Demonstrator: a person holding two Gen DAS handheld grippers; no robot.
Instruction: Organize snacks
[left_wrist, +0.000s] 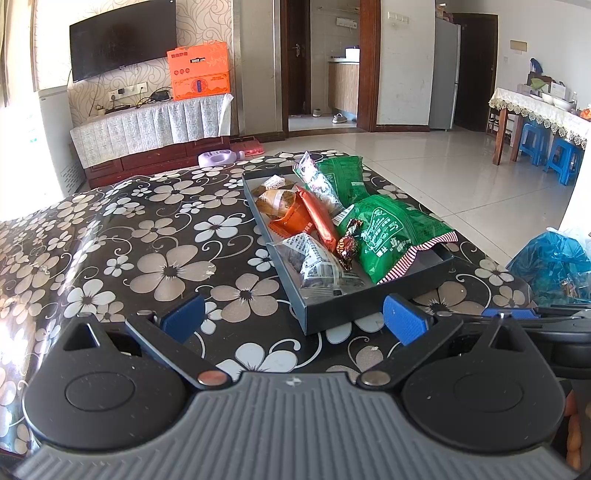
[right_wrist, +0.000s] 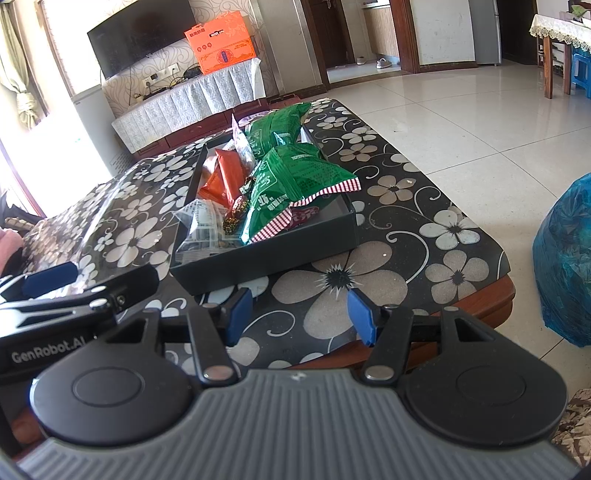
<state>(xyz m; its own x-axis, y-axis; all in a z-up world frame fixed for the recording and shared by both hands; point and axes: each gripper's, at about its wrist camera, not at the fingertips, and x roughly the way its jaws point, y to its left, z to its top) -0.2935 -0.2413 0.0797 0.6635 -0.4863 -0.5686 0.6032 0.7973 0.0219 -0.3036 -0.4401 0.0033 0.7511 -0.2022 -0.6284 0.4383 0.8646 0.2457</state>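
Note:
A dark shallow box (left_wrist: 343, 306) (right_wrist: 266, 262) stands on the flowered table and holds the snacks: two green bags (left_wrist: 391, 229) (right_wrist: 291, 173), orange packets (left_wrist: 317, 218) (right_wrist: 225, 173), a clear printed packet (left_wrist: 317, 262) (right_wrist: 201, 221), wrapped candies (left_wrist: 347, 247) (right_wrist: 236, 214) and a pastry (left_wrist: 275, 201). My left gripper (left_wrist: 293, 319) is open and empty, just short of the box's near corner. My right gripper (right_wrist: 301, 315) is open and empty, above the table in front of the box. The left gripper's body also shows in the right wrist view (right_wrist: 50, 282).
The table (left_wrist: 147, 240) (right_wrist: 424, 221) has a wooden edge at the right (right_wrist: 480, 306). A blue plastic bag (left_wrist: 554, 266) (right_wrist: 565, 258) sits on the floor to the right. A TV stand (left_wrist: 155, 125) with an orange box (left_wrist: 199, 70) is behind.

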